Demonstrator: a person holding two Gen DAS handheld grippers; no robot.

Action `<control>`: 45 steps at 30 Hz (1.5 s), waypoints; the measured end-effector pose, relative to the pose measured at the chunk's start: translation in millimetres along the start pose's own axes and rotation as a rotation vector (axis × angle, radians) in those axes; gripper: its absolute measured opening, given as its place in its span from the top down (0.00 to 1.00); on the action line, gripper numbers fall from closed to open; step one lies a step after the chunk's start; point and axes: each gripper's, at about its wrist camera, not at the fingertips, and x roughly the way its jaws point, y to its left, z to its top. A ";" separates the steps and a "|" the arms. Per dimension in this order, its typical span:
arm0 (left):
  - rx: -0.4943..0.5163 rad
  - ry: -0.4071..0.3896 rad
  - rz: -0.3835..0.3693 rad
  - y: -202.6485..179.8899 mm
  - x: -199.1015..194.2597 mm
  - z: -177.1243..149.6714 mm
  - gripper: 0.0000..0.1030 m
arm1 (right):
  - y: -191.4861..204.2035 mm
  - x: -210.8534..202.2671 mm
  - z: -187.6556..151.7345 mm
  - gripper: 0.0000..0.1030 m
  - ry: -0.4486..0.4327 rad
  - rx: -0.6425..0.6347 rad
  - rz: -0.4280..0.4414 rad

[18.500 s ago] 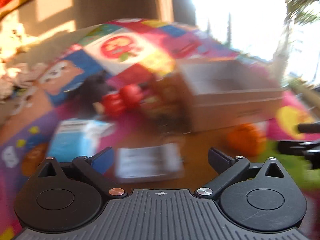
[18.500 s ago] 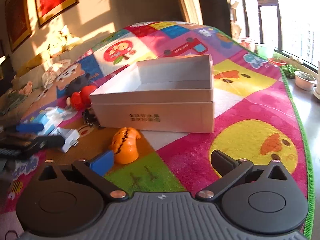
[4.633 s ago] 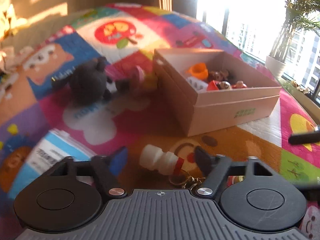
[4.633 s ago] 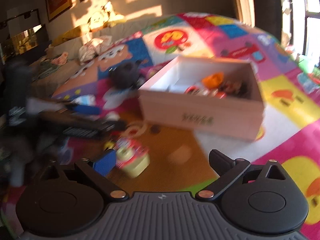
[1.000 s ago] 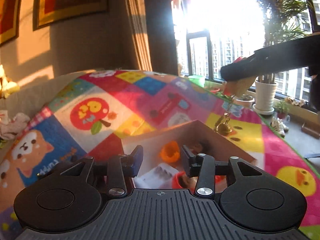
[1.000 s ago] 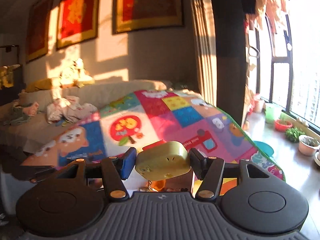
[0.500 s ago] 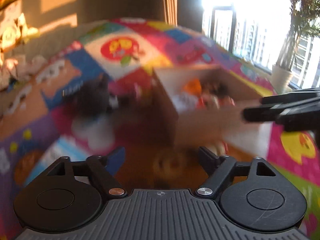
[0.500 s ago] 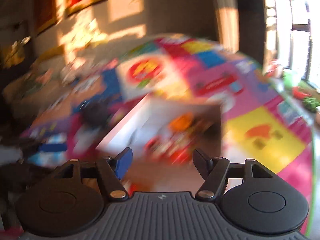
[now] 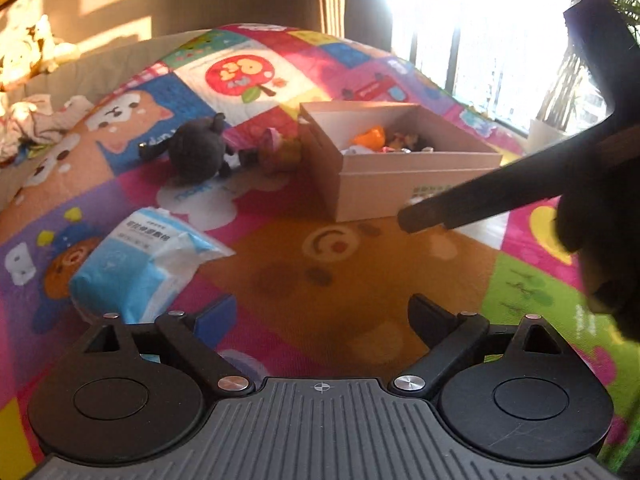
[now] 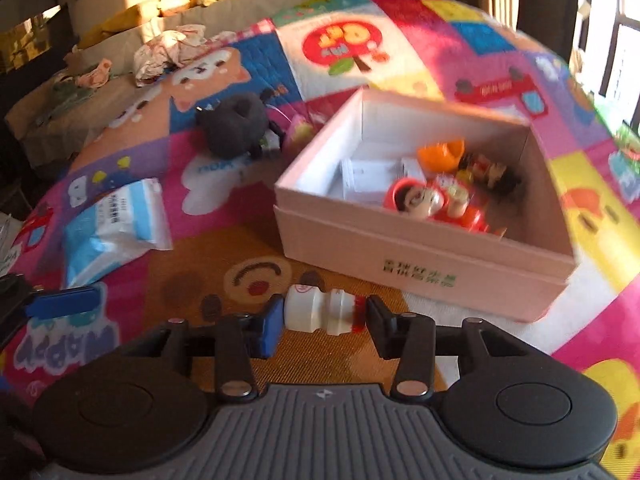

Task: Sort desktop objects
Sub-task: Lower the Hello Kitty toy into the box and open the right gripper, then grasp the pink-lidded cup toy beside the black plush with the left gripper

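Observation:
A pink cardboard box (image 10: 420, 252) stands on the colourful play mat and holds several small toys, among them an orange one (image 10: 442, 154) and a red figure (image 10: 416, 200). The box also shows in the left wrist view (image 9: 400, 184). My right gripper (image 10: 322, 318) is closed around a small white bottle with a red cap (image 10: 316, 314), low over the mat in front of the box. My left gripper (image 9: 320, 320) is open and empty over the orange patch of the mat. The right gripper's dark finger (image 9: 460, 208) crosses the left wrist view.
A blue and white tissue pack (image 9: 136, 264) lies at the left, also seen in the right wrist view (image 10: 112, 228). A dark plush toy (image 9: 196, 152) and a pink toy (image 9: 276, 148) lie behind it, left of the box. A sofa with clothes stands beyond the mat.
The right gripper, empty half a second ago, has come down and closed on the white bottle. The left gripper has stayed open and dropped lower over the mat.

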 end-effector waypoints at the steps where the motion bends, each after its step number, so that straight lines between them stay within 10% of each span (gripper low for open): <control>1: -0.003 -0.003 -0.011 -0.8 0.7 0.7 0.07 | 0.2 -9.7 4.0 0.57 0.002 -0.007 0.011; 9: -0.008 -0.063 -0.053 -5.2 -5.8 8.6 0.06 | -13.1 -103.6 58.1 0.57 -0.257 -0.076 -0.071; 14: -0.037 -0.039 -0.012 3.8 -1.1 5.6 0.05 | -49.8 -87.8 98.3 0.54 -0.343 -0.047 -0.189; 29: -0.034 -0.036 0.307 72.6 15.1 26.5 0.03 | -26.0 -32.9 33.2 0.25 -0.145 -0.064 -0.048; 38: -0.049 0.046 0.320 101.2 48.1 25.9 0.04 | -21.6 -32.2 -7.3 0.17 -0.077 -0.052 -0.009; 41: -0.053 0.066 0.308 100.6 53.7 24.2 0.35 | -27.6 -29.2 -18.6 0.17 -0.054 -0.014 -0.009; 45: -0.037 0.048 0.307 88.2 48.8 25.7 0.42 | -37.4 -31.1 -26.7 0.17 -0.049 0.034 -0.009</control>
